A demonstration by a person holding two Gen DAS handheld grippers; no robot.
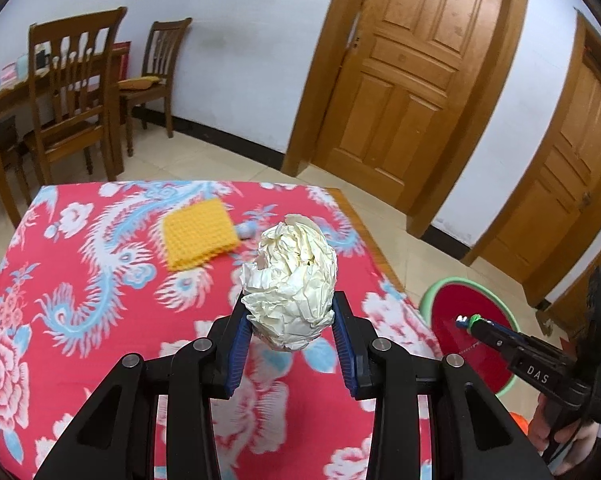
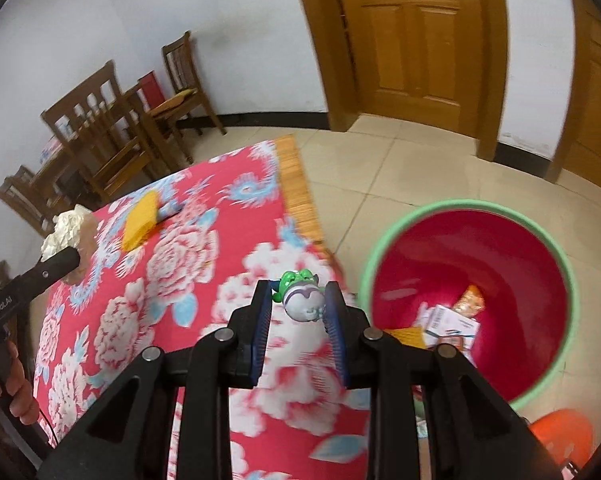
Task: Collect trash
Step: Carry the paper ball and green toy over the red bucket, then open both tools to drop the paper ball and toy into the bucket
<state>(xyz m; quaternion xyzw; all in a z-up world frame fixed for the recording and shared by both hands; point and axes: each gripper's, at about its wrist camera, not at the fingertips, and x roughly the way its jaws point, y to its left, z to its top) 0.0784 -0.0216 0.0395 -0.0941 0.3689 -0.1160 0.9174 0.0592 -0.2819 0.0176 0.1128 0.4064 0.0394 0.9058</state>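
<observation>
The tabletop [image 1: 100, 280] is covered by a red cloth with big white and blue flowers, so everything else gets placed against that. Beyond its far edge, tiled floor, white walls, two wooden doors [image 1: 412, 80] and a few wooden chairs [image 1: 72, 92] can be seen.

Off the tabletop's right side, down on the floor, a red bin with a green rim [image 2: 470, 304] is parked, and some trash is already lying at the bottom of it: a small white box [image 2: 452, 322] and an orange wrapper [image 2: 470, 300]. A bit of something orange [image 2: 564, 436] is spotted on the floor near the bin, can't be told what exactly.

Toward the tabletop's far side, a folded yellow waffle cloth [image 1: 198, 234] is laid flat.

Above the tabletop's middle, a crumpled ball of white paper [image 1: 290, 280] is clamped in the left gripper [image 1: 292, 320], pads pressed on both sides of it.

Over the tabletop's right edge, close to the bin, a small green and grey toy figure [image 2: 302, 298] is pinched in the right gripper [image 2: 298, 304], and it's clenched tight on that.
</observation>
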